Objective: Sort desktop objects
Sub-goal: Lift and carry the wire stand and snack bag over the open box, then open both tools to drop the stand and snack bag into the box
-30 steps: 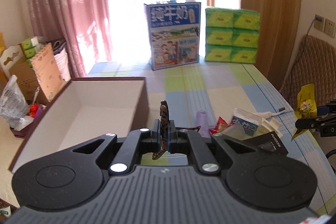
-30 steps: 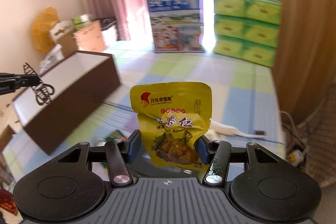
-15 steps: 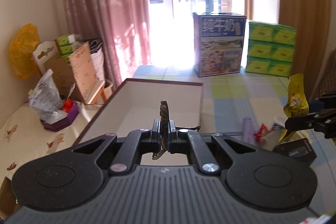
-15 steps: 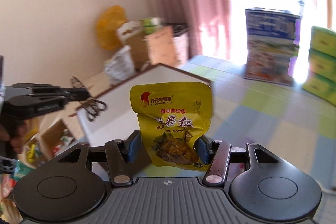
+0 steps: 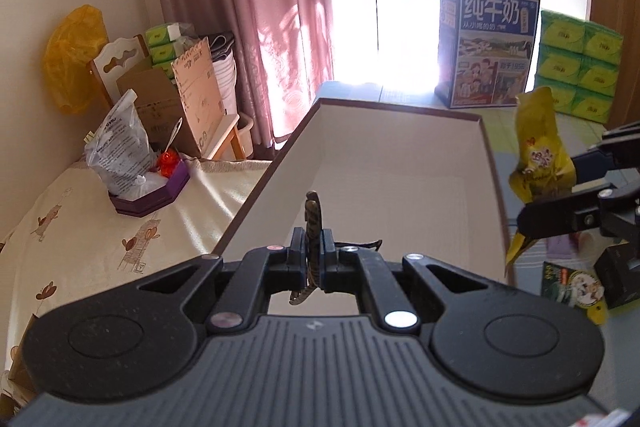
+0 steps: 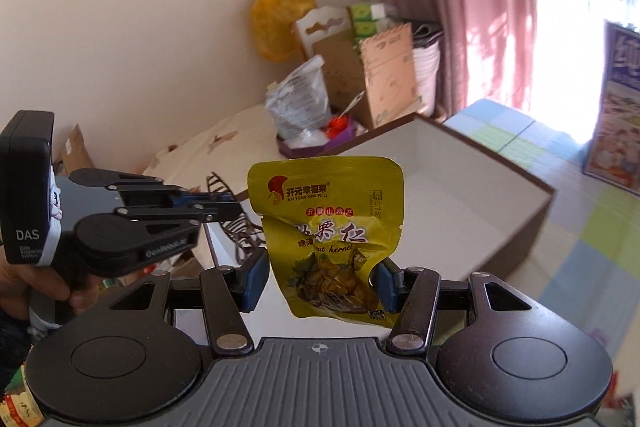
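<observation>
Two things are in our grip, both carried toward the open box (image 5: 400,179), whose white inside looks bare where we can see it. Our left gripper (image 5: 313,259) is pinched fully together on a thin metal hair clip (image 5: 313,227), held edge-on, with its dark wire teeth showing beside the fingers in the right wrist view (image 6: 236,223). Our right gripper (image 6: 320,277) stands partly open, its blue pads (image 6: 256,275) pressing the two side edges of a yellow snack pouch (image 6: 324,227), which stands upright between them just outside the box's right wall.

We judge the pouch light and soft: its foil film is crumpled and bowed where the pads squeeze it, so it should flex rather than resist, and the glossy surface may slip. The lower half, where the contents bulge, looks like the firmer place to hold, as we do now. The clip seems stiff, light and narrow; it looks likely to twist in a pinch, so gripping across its flat spine is safest. Both should stand a short drop into the box.
</observation>
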A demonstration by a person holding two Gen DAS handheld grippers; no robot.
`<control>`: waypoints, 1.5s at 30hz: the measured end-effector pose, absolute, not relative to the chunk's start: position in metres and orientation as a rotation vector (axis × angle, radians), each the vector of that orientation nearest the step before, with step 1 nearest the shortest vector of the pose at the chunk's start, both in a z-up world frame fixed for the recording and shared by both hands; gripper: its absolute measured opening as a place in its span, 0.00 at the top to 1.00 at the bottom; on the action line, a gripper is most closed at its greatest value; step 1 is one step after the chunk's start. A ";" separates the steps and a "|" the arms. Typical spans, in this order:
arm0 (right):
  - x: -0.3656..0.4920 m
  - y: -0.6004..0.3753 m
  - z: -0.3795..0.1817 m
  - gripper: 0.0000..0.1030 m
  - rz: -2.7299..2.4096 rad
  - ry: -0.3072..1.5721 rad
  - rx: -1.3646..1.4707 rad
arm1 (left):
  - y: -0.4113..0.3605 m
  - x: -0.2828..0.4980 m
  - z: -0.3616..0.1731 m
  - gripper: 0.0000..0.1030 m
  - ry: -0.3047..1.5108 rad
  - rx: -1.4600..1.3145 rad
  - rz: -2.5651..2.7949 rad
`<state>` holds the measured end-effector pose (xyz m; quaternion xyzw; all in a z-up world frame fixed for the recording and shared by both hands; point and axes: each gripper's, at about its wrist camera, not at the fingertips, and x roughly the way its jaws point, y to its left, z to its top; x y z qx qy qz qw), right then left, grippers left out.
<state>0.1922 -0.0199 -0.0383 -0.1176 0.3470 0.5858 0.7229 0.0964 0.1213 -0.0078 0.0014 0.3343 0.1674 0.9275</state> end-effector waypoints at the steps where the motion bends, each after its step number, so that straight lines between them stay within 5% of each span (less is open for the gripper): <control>1: 0.194 -0.011 -0.045 0.50 1.293 0.784 -0.276 | 0.126 0.099 -0.011 0.96 0.693 0.007 0.340; 19: 0.210 0.051 -0.125 0.49 1.213 0.952 -0.534 | 0.143 0.142 -0.093 0.96 0.895 0.147 0.284; 29: 0.208 0.061 -0.115 0.49 1.209 0.978 -0.603 | 0.145 0.140 -0.079 0.66 0.883 0.129 0.208; 35: 0.206 0.067 -0.116 0.46 1.239 0.993 -0.621 | 0.147 0.136 -0.061 0.62 0.855 0.109 0.188; 40: 0.207 0.071 -0.112 0.19 1.241 0.982 -0.616 | 0.153 0.133 -0.054 0.55 0.853 0.082 0.189; 45: 0.206 0.074 -0.106 0.10 1.236 0.962 -0.624 | 0.156 0.133 -0.056 0.49 0.876 0.080 0.198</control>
